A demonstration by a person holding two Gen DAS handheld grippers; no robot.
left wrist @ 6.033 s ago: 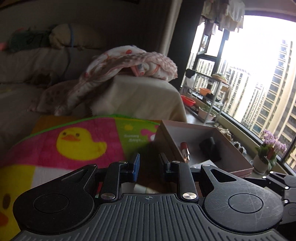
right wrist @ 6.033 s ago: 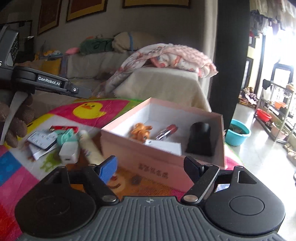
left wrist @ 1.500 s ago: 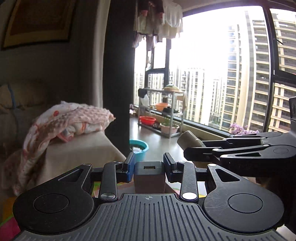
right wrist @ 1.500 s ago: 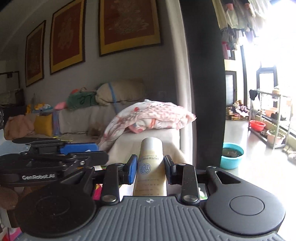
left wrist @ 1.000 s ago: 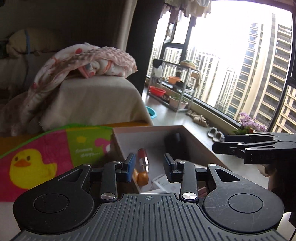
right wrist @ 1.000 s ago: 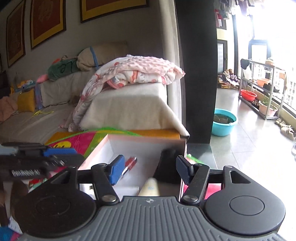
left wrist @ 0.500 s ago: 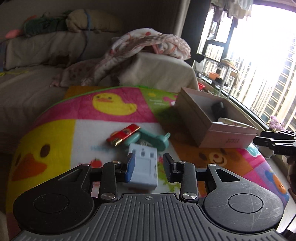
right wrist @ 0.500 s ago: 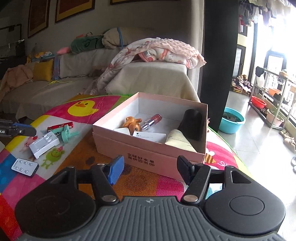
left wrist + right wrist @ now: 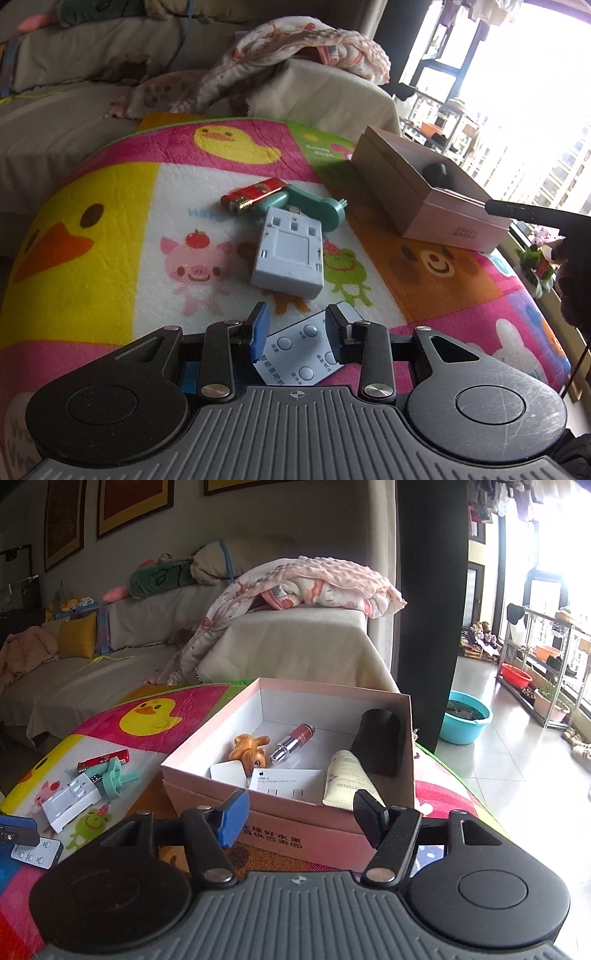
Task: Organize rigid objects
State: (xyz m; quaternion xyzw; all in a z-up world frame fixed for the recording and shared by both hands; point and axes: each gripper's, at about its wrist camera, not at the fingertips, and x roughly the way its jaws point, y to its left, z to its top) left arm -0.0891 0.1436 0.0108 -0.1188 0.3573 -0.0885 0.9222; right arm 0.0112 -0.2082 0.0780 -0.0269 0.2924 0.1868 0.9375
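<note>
The pink box now holds more than it did moments ago: a cream tube lies against its right inner wall, beside a dark block in the far right corner, with a lipstick, an orange figurine, a white charger and a small white carton also inside. A second and a half ago the right gripper carried that tube and the left gripper a charger; both have since let go. The right gripper now hangs spread and empty just in front of the box. The left gripper has swung away from the box, to the box's left over the cartoon mat, and hovers parted around the white remote, not yet closed on it. Still left of the box lie a white plastic plate, a teal tool and a red lighter. Judging by this, two deposits are done and the remote looks like the next pick, with three more items to follow.
</note>
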